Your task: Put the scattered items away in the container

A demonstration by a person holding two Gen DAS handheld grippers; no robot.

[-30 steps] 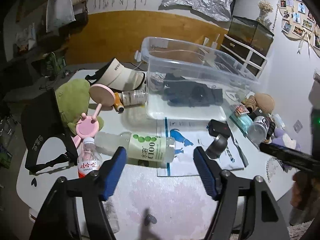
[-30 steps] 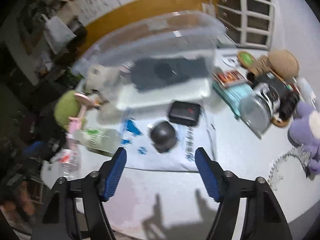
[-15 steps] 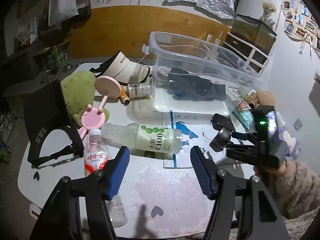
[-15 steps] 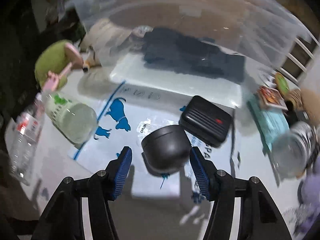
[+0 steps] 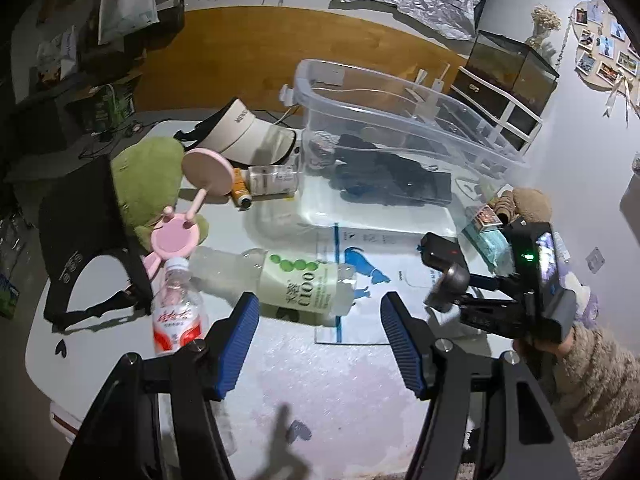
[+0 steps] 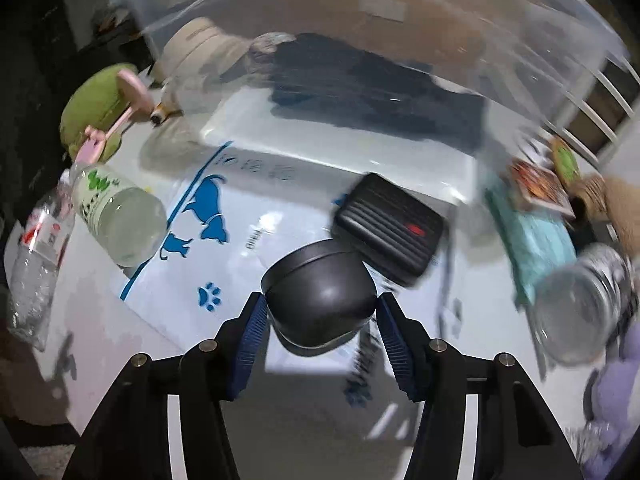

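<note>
A dark round case (image 6: 320,300) lies on a white bag printed with blue cats (image 6: 224,248). My right gripper (image 6: 320,308) straddles the case. Its jaws are closing and both blue pads (image 6: 252,328) meet the case's sides with no gap showing. The left wrist view shows that gripper (image 5: 452,292) held in a person's hand, low over the bag. My left gripper (image 5: 320,328) hangs open above the table, empty, just short of a lying C100 bottle (image 5: 280,276). The clear plastic container (image 5: 400,92) stands behind, with dark cloth (image 5: 384,176) inside.
A ribbed black box (image 6: 388,228) lies just beyond the case. To the left are a water bottle (image 5: 176,312), pink stand (image 5: 176,236), green plush (image 5: 148,184), black bag (image 5: 80,232) and visor (image 5: 244,132). To the right are a clear jar (image 6: 580,300), teal packet (image 6: 536,236) and purple plush (image 6: 616,400).
My right gripper came down and forward over the dark round case, rolled, and narrowed until its pads reached the case's sides. The left gripper has stayed open in place.
</note>
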